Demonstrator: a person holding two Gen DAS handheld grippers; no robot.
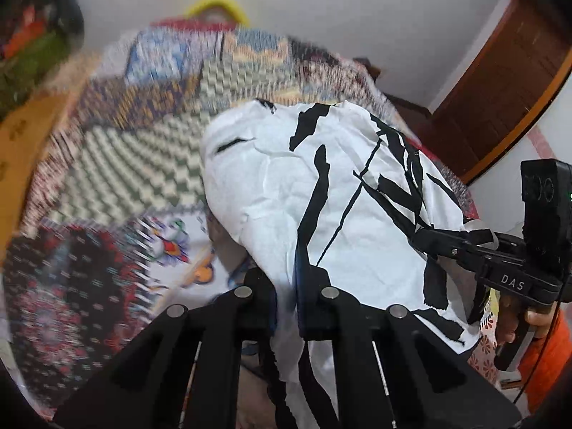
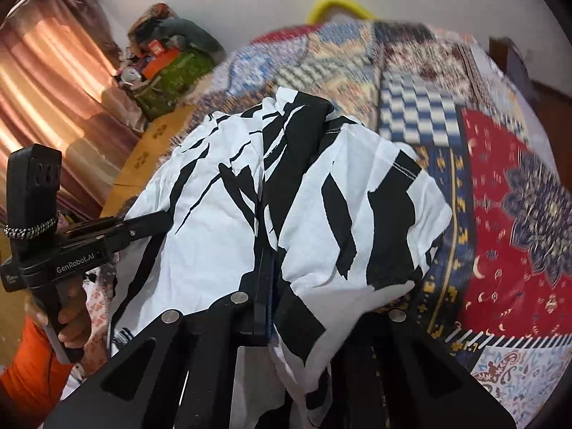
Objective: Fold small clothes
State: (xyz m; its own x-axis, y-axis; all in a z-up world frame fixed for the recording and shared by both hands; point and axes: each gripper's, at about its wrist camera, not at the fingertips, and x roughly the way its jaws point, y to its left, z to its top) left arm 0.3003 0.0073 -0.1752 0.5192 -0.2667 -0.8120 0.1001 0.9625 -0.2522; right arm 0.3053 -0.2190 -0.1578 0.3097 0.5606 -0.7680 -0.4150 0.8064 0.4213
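Spread across the bed, a multicoloured patchwork quilt [image 2: 500, 214] fills the background below a pale wall. Above it hangs a white cotton garment with black brush-stroke print [image 1: 321, 186], lifted off the quilt between both tools. Left gripper [image 1: 286, 307] is clamped on its near edge; right gripper [image 2: 268, 307] is likewise closed on the cloth. Orange sleeves show behind each handle.

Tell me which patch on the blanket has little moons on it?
The red patch of the patchwork blanket; the neighbouring blue-and-white checked patch shows only squares.
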